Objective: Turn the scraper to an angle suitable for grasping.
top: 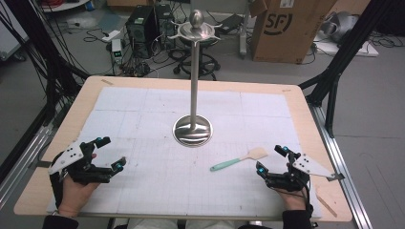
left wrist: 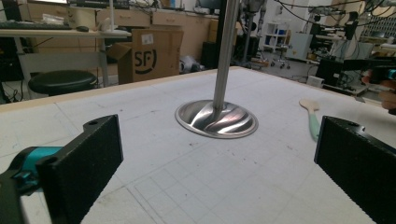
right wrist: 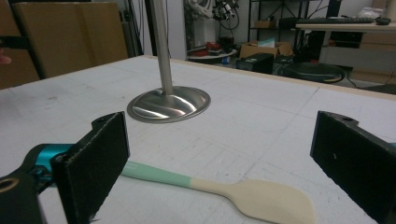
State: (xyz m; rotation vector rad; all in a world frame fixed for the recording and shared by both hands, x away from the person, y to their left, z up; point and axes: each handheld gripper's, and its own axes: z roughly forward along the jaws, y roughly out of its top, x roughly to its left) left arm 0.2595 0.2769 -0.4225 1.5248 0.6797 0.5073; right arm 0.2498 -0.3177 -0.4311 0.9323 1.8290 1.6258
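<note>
High view: spatula (top: pixel 238 160) flat on desk (top: pixel 305 109), near right gripper (top: pixel 271 160); left gripper (top: pixel 110 152) well apart.

Left gripper view: fingers (left wrist: pixel 84 163) apart, empty.

Right gripper view: fingers (right wrist: pixel 95 161) apart; spatula looks light, stiff; take the green handle.

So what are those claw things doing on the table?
A person holds a claw-like gripper in each hand, low over the white mat. Both the left gripper and the right gripper are open and hold nothing. A spatula with a green handle lies flat near the right gripper, untouched. A tall metal stand is upright in the middle.
</note>
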